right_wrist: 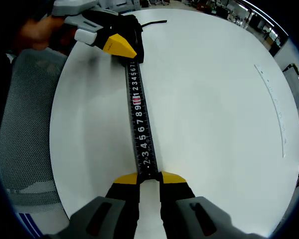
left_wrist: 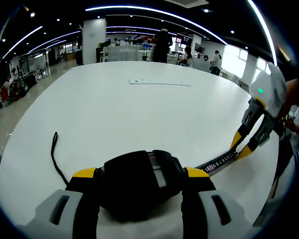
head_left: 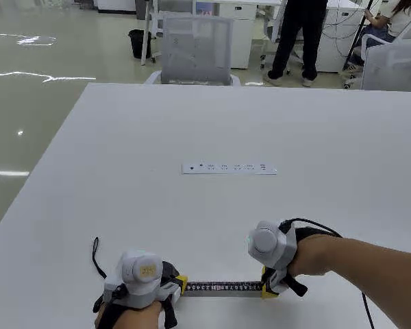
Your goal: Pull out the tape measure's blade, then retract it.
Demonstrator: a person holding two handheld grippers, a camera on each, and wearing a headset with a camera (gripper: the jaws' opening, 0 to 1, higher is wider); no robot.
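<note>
Black tape measure (left_wrist: 139, 191) is being clamped steady by the left gripper (left_wrist: 140, 173) while the right gripper (right_wrist: 149, 177) is pinching its blade (right_wrist: 139, 114) taut.

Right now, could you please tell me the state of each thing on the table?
Left gripper, shut on the case.
Right gripper, shut on the blade at its tip.
Case, clamped between the jaws.
Blade, pulled out, stretched between the grippers.
Strap, lying loose.
Power strip, flat, nothing plugged in.
</note>
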